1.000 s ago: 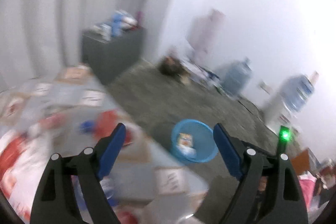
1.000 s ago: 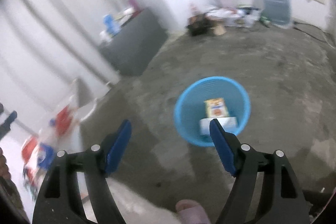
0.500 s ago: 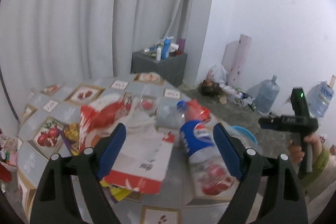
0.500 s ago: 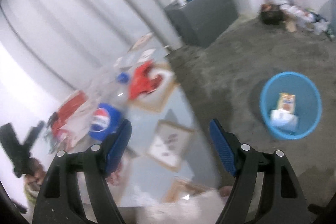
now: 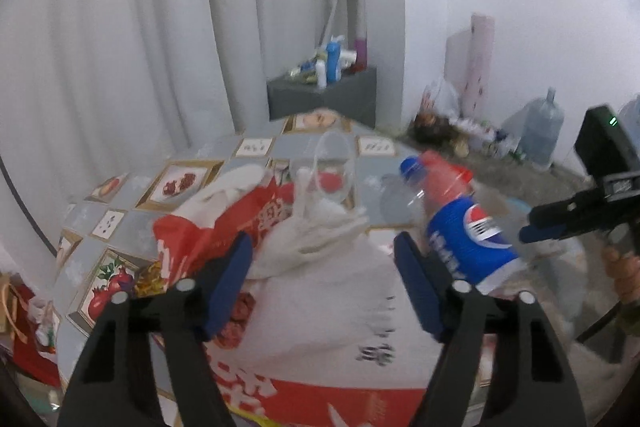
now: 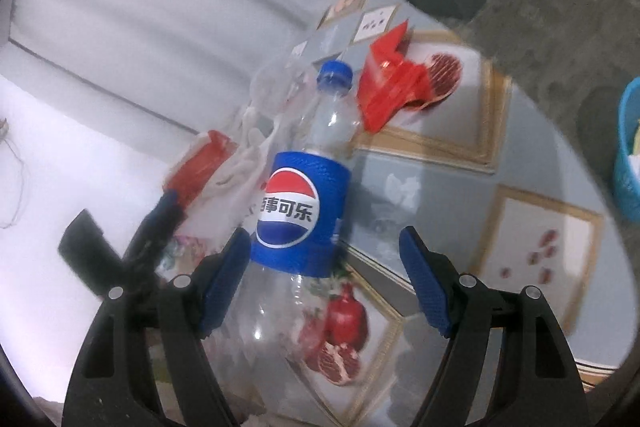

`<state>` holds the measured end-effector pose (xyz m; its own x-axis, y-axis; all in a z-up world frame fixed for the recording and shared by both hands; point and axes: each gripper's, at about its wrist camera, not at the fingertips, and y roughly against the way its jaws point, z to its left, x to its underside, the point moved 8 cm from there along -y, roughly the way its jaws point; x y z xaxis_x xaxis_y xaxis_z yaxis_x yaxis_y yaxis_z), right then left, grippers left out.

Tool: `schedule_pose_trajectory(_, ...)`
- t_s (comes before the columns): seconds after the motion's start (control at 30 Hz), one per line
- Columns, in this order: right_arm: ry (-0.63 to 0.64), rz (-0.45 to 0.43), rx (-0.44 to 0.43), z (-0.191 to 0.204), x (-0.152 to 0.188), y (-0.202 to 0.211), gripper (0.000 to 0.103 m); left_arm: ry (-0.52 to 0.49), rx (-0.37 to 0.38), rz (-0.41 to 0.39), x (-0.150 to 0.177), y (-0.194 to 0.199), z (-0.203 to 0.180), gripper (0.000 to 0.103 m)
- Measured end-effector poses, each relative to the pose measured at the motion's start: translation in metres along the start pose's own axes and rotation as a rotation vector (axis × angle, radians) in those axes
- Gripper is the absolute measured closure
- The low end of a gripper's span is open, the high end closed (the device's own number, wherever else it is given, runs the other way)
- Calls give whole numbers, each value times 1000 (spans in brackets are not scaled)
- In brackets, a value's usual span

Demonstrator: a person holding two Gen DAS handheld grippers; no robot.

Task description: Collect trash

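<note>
right wrist view shows the right gripper (image 6: 320, 283) spread around the upright pepsi bottle (image 6: 304, 211), not pinching, the left gripper (image 5: 322, 281) spread over a white bag (image 5: 328, 291), a few pieces already in the blue basket (image 6: 628, 163), and litter still on the bench (image 6: 440, 179).

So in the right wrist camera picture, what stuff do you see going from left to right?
Red and white packet → Pepsi bottle → crumpled red wrapper → blue bin.
</note>
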<state>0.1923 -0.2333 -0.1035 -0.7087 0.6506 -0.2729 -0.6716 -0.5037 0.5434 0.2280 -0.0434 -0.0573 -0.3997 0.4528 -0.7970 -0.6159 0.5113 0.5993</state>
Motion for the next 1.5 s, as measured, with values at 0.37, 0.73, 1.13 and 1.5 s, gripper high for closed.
schedule_pose_trajectory(0.37,-5,78,-32,13,3,-34,30,-2,-109,143,25,-41,19,54)
schedule_pose_trajectory(0.73,-12,131,-117,27,13,-45,46,48,-127,143,19,-38,22,84)
schedule_pose_trajectory(1.13,-26,99,-149,11,11,-32,48,87,-116,108,13,-27,25,99)
schedule_pose_trajectory(1.5,-54,54,-182,3,7,-19,49,142,-72,6,-5,4,22,103)
